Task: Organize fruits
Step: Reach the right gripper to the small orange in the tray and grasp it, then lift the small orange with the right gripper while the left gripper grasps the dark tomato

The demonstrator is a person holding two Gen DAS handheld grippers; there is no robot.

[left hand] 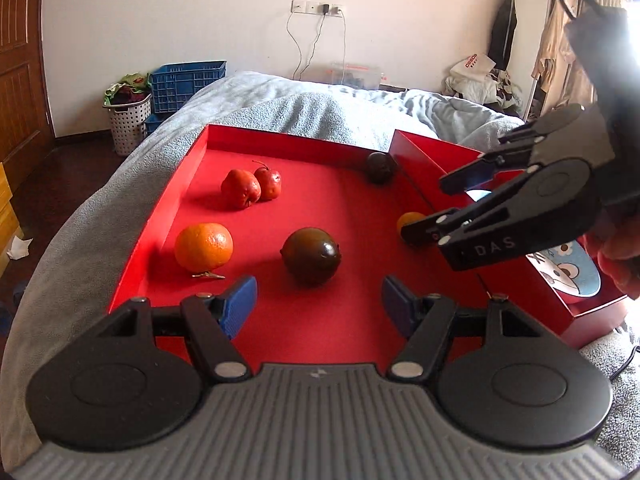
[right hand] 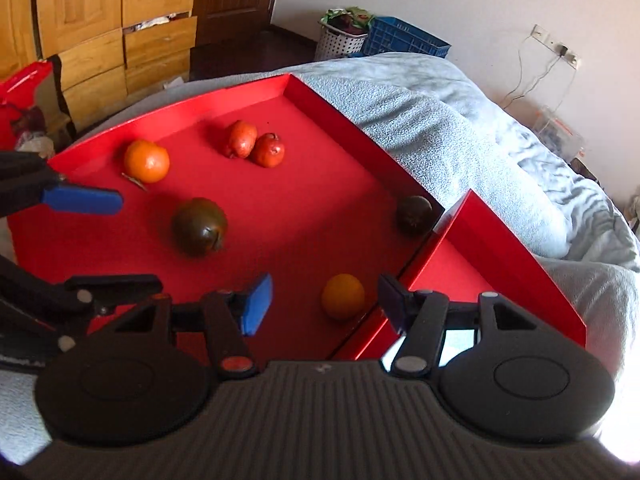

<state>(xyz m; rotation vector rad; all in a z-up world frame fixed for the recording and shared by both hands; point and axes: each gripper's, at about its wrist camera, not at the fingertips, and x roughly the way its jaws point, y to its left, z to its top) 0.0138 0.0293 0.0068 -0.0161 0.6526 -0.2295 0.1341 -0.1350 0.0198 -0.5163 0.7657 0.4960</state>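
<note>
Fruits lie loose in a big red tray point(left hand: 192, 168) set on a grey blanket point(left hand: 304, 112) on a bed. Two small red fruits point(left hand: 250, 186) touch each other at the far left part of the tray. Big orange point(left hand: 204, 246) sits near the left wall, a bit of leaf under it. Large dark green-brown fruit point(left hand: 311, 255) is mid tray, apart from the rest. Smaller dark fruit point(left hand: 380, 167) is tucked in the far right corner against the wall. Small orange fruit point(right hand: 343, 296) sits by the tray's right edge, next to a second red box point(right hand: 520, 264) that butts against the tray.

Left tongs point(left hand: 318, 306) wide open, nothing held, blue pads either side of empty tray floor just short of the large dark fruit. Right tongs point(right hand: 326, 305) also wide open, nothing gripped; in the right wrist view the small orange fruit shows between the pads, no contact visible. In the left wrist view the right tongs come in from the right, tips over the small orange fruit.

Behind: white basket point(left hand: 128, 122) with clothes, blue crate point(left hand: 186, 84), wall socket with cables point(left hand: 318, 8), wooden drawers point(right hand: 120, 52)
</note>
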